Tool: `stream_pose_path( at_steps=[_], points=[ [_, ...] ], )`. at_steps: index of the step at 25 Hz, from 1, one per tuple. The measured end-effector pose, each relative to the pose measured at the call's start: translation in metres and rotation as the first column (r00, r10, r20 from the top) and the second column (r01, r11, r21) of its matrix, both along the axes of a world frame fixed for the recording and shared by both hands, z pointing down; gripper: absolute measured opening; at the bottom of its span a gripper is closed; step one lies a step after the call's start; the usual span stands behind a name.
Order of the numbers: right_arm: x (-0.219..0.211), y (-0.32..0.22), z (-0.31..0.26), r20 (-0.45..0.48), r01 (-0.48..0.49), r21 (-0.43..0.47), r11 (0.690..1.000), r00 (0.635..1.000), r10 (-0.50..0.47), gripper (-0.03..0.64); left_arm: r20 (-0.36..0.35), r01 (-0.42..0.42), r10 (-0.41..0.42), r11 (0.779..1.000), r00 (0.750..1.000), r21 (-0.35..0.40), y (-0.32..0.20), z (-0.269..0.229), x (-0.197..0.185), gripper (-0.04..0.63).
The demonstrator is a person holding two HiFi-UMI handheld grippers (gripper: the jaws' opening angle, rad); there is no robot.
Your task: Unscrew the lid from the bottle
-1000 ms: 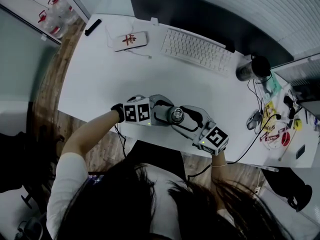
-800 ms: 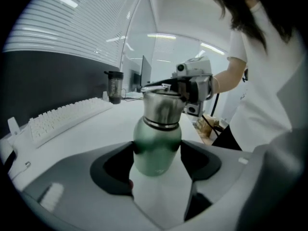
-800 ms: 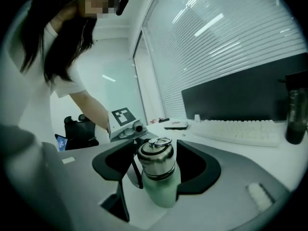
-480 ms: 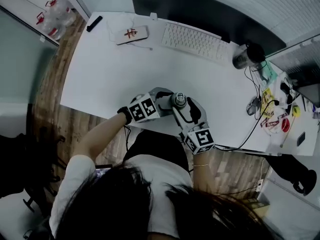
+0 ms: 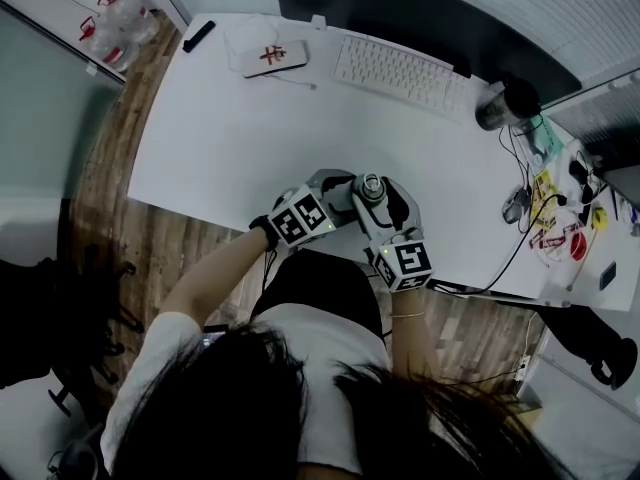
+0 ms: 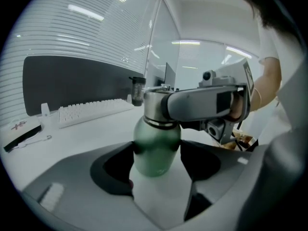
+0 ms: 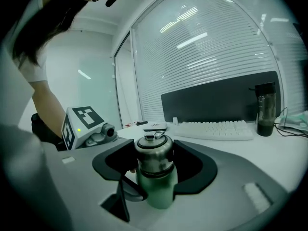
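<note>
Green bottle (image 7: 156, 191) stands upright on the white table (image 5: 230, 128) near its front edge, long axis vertical. Left gripper (image 6: 156, 160) pinches the green body from the side; right gripper (image 7: 155, 170) pinches the steel lid (image 7: 154, 150) directly above, across that axis. Lid appears seated. Turning falls to the right gripper. Bottle contents not visible

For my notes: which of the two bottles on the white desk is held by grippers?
The green bottle with the steel lid: left gripper clamps its body, right gripper its lid. The dark cylindrical bottle stands alone by the white keyboard.
</note>
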State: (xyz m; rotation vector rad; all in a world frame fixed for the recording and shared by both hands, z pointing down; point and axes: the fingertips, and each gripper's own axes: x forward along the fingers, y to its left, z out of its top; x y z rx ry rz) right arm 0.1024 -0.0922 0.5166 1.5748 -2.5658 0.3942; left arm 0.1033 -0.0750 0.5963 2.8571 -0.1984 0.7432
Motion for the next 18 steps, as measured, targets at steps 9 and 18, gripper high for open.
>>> stream_pose_path(
  at_steps=[9,18],
  points=[
    [-0.004,0.005,0.002,0.023,0.301,-0.038,0.953,0.954,-0.300,0.253,0.001,-0.139,0.139,0.990,0.990,-0.014,0.001,0.000,-0.001,0.356],
    [-0.013,0.006,-0.001,0.057,0.587,-0.068,0.807,0.810,-0.584,0.253,0.013,-0.352,0.353,0.935,0.936,-0.035,0.002,0.001,-0.005,0.357]
  ],
)
